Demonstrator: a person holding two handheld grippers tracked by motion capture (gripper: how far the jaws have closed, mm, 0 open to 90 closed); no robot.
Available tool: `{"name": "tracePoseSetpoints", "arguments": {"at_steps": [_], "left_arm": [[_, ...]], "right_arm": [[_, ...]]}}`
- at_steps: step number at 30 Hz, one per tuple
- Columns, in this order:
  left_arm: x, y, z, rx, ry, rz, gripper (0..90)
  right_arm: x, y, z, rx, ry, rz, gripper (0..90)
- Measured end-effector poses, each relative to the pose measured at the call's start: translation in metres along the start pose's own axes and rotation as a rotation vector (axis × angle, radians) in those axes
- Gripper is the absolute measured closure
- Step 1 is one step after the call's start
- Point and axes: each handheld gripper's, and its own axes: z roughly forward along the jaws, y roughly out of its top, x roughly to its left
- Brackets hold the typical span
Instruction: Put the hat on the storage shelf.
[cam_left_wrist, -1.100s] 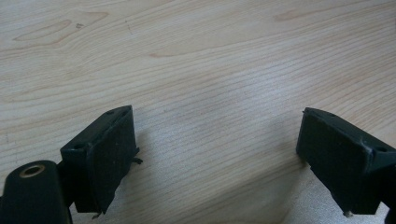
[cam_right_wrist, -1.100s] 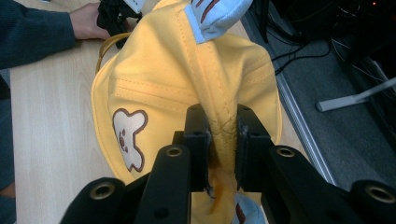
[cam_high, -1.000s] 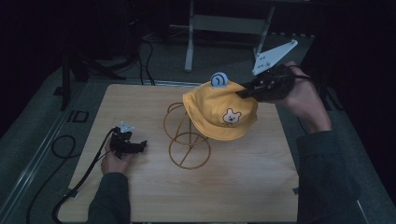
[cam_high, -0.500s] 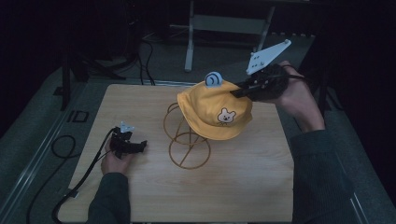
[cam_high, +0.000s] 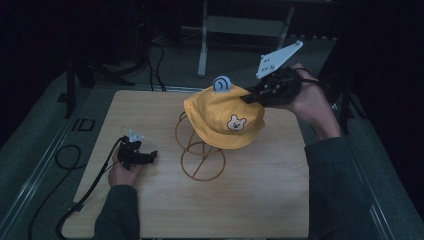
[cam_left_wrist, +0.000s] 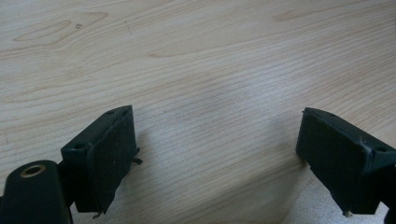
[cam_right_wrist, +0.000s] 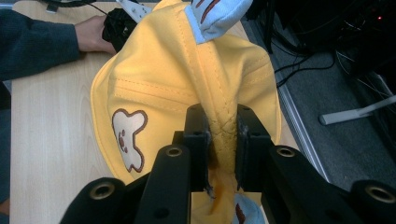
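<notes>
Yellow fabric cap (cam_high: 224, 119) sits over the top of the wire stand (cam_high: 199, 150), mid-table, slightly toward the far edge. Bear patch (cam_high: 233, 122) faces the person's side in the high view; a light-blue ear (cam_high: 220, 83) sticks up from the crown at the far side.

Right gripper (cam_high: 251, 96): clamped on the cap's quilted brim. In the right gripper view the 2 black jaws pinch a yellow fold (cam_right_wrist: 221, 135) between them, pads touching fabric on both sides. The fabric is bunched there and drawn up into a ridge that runs away from the jaws toward the blue ear (cam_right_wrist: 218, 16). Gripper comes in from the cap's right-far side, held above the table, grey plate (cam_high: 278, 58) tilted up. Right hand (cam_high: 309, 100) wraps the body.

Left gripper (cam_high: 150, 156): jaws wide apart, nothing between them. The left gripper view shows 2 pads (cam_left_wrist: 105, 156) with bare wood (cam_left_wrist: 210, 70) in the gap. It lies low on the table (cam_high: 150, 107), near the left edge, well apart from the stand and the cap. Left hand (cam_high: 123, 170) holds it; cable (cam_high: 82, 207) trails off toward the near-left corner.

Stand: 2 gold wire rings visible, lower one flat on the wood, upper part hidden under the cap. Cannot tell how far the cap is seated on the stand's top.
</notes>
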Motion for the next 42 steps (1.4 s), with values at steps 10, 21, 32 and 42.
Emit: {"name": "tracePoseSetpoints", "arguments": {"at_steps": [10, 21, 32, 42], "left_arm": [[0.0, 0.0, 0.0, -0.001, -0.001, 0.002, 12.4], [0.0, 0.0, 0.0, -0.001, -0.002, 0.003, 12.5], [0.0, 0.0, 0.0, -0.002, -0.002, 0.003, 12.6], [0.0, 0.0, 0.0, -0.002, -0.002, 0.004, 12.7]], "right_arm": [[-0.001, 0.006, 0.006, 0.013, 0.008, 0.0, 77.7], [0.004, 0.017, 0.019, 0.048, 0.014, -0.022, 77.7], [0.006, 0.027, 0.031, 0.084, 0.028, -0.04, 77.6], [0.011, 0.041, 0.045, 0.105, 0.043, -0.066, 77.5]]}}
